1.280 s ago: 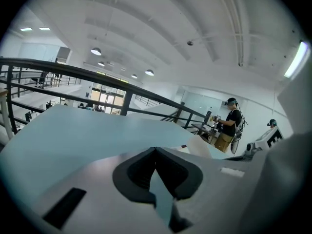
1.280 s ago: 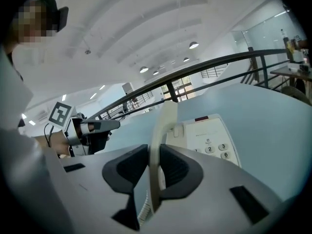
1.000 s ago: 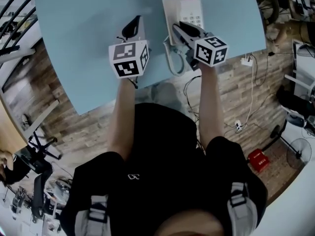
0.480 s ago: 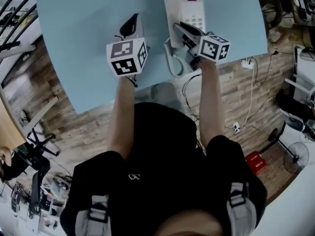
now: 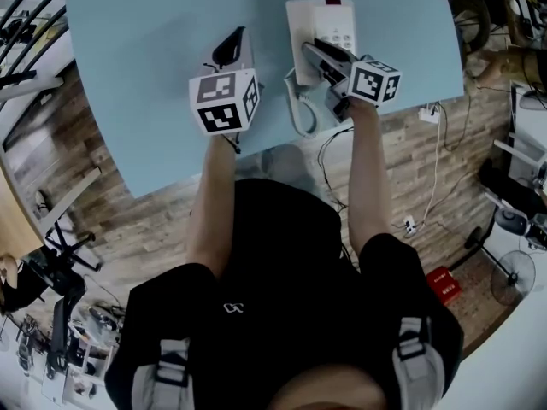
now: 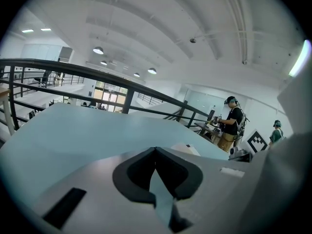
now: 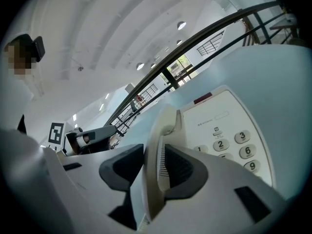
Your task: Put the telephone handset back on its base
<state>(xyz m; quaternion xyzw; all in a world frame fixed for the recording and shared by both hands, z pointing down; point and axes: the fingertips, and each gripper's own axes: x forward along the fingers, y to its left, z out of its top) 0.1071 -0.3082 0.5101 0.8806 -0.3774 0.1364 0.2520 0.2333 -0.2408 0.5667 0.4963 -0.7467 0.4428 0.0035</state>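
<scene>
A white telephone base (image 5: pixel 335 17) (image 7: pixel 229 126) with a keypad lies on the pale blue table (image 5: pixel 154 58), at its far right. The white handset (image 7: pixel 163 130) lies along the base's left side, and its coiled cord (image 5: pixel 299 114) loops toward the table's near edge. My right gripper (image 5: pixel 318 49) (image 7: pixel 153 162) reaches over the handset. Its jaws are opening, with the handset still between the dark pads and a thin gap at the left one. My left gripper (image 5: pixel 229 45) (image 6: pixel 156 152) hovers over bare table left of the phone, shut and empty.
The table's near edge runs just behind both grippers, with wooden floor below. Cables and a white plug strip (image 5: pixel 427 106) lie on the floor at the right, beside a red box (image 5: pixel 449 278). A black railing (image 6: pixel 97 77) and people (image 6: pixel 233 121) stand beyond the table.
The right gripper has shifted slightly to the right over the phone and stays there. The left gripper has hardly moved.
</scene>
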